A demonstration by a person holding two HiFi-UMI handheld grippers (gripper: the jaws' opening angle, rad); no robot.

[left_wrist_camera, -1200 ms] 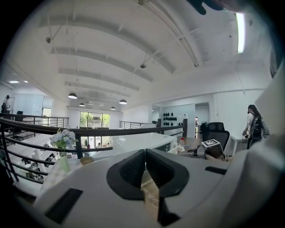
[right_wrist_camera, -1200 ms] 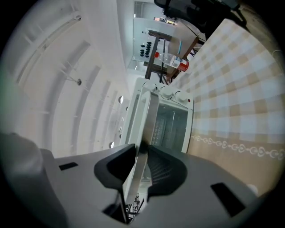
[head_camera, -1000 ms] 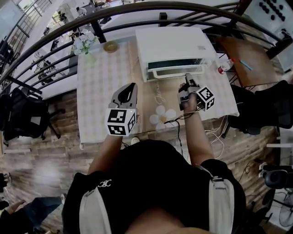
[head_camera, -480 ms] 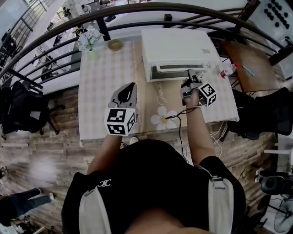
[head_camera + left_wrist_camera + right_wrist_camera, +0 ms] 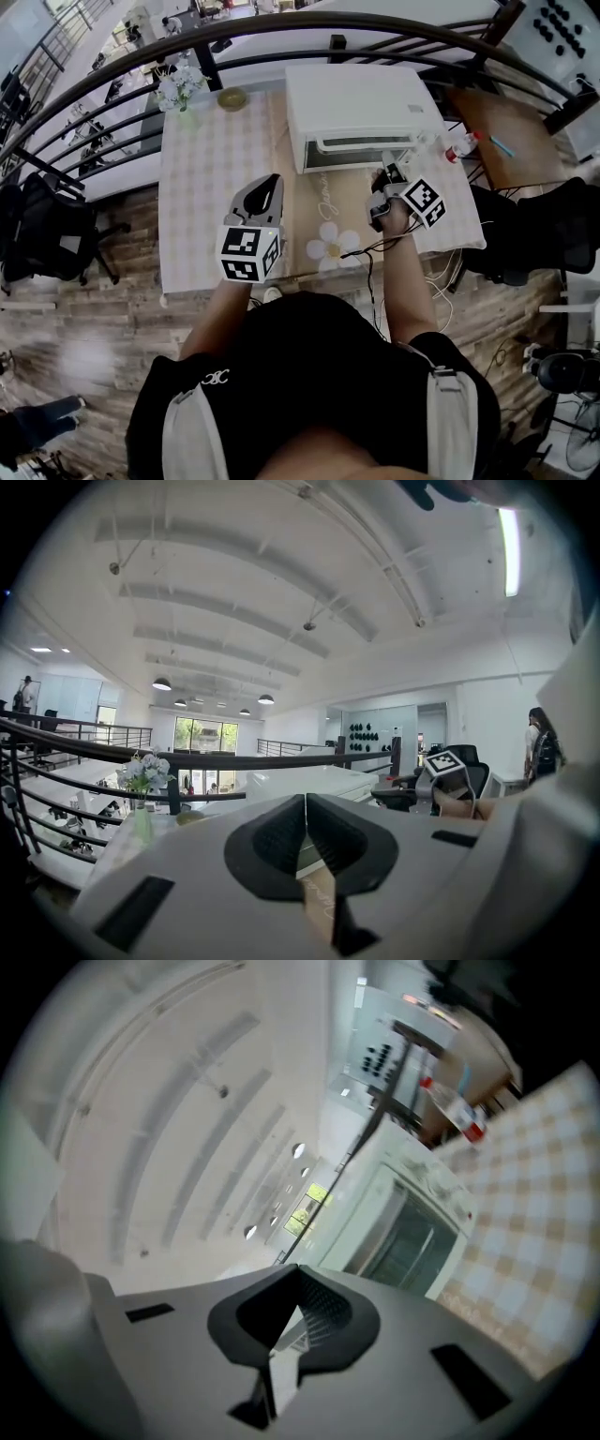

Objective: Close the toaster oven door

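- Since the right gripper (image 5: 385,162) has just clenched on nothing, press its closed tips against the door (image 5: 366,143) ahead to seat it.
- Left gripper (image 5: 270,181): clenched, empty.

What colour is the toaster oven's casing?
White. The toaster oven shows best in the head view, seen from above.

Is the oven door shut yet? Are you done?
Nearly. The toaster oven door looks shut, flat against the front. The right tongs have just closed on nothing, just in front of it. The left tongs wait shut over the table. Left: only pulling away.
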